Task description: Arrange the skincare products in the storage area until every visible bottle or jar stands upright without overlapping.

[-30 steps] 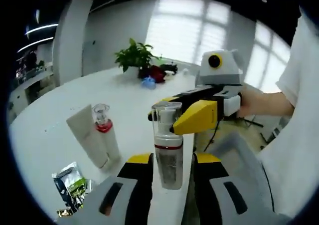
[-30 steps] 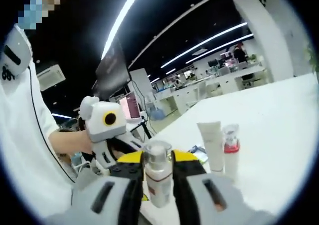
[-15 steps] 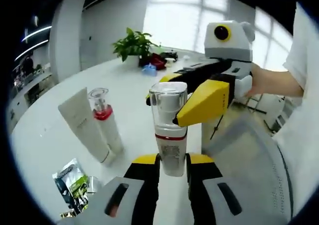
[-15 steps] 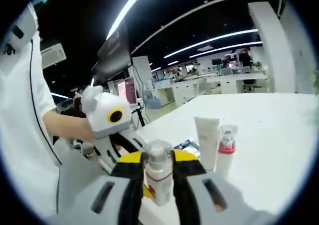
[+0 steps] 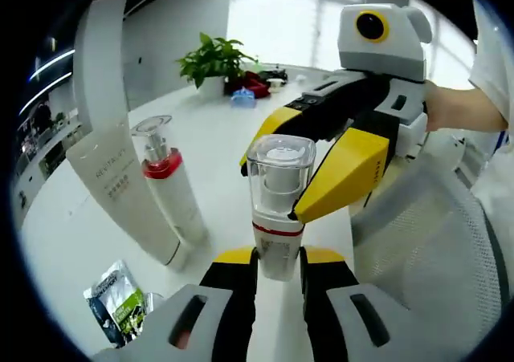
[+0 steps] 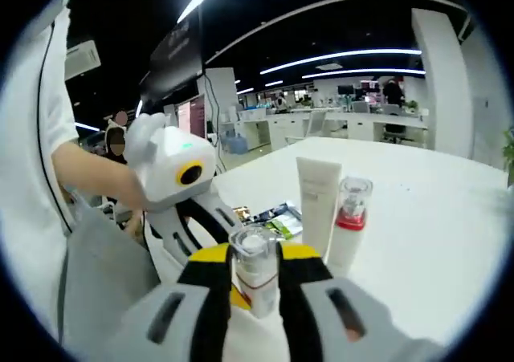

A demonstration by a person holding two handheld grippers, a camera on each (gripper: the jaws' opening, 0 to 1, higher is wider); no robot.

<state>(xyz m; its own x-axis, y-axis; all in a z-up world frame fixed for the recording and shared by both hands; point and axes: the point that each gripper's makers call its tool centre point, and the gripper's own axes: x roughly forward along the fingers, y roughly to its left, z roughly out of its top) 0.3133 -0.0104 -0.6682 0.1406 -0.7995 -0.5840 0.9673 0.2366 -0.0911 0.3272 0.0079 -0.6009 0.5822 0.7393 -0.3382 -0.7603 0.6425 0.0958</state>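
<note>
A skincare bottle (image 5: 277, 209) with a clear cap and a red band stands upright between my left gripper (image 5: 279, 258) jaws, which are shut on its lower body. My right gripper (image 5: 273, 189) reaches in from the right and closes around the cap. In the right gripper view the same bottle (image 6: 253, 266) sits between my right gripper (image 6: 254, 258) jaws, with the left gripper (image 6: 217, 229) coming in from the left. Its base is hidden. A white tube (image 5: 120, 193) and a red-collared pump bottle (image 5: 165, 185) stand upright, side by side, on the white table (image 5: 217, 137).
A green and black sachet (image 5: 116, 302) lies flat near the table's edge, below the tube. A potted plant (image 5: 217, 61) and small items stand at the table's far end. The person's sleeve and grey lap lie to the right. In the right gripper view, tube (image 6: 317, 201), pump bottle (image 6: 349, 217) and sachet (image 6: 273, 217) show.
My left jaws closed onto the bottle's body. Both grippers then moved with it closer to the tube and the pump bottle, which now look larger.
</note>
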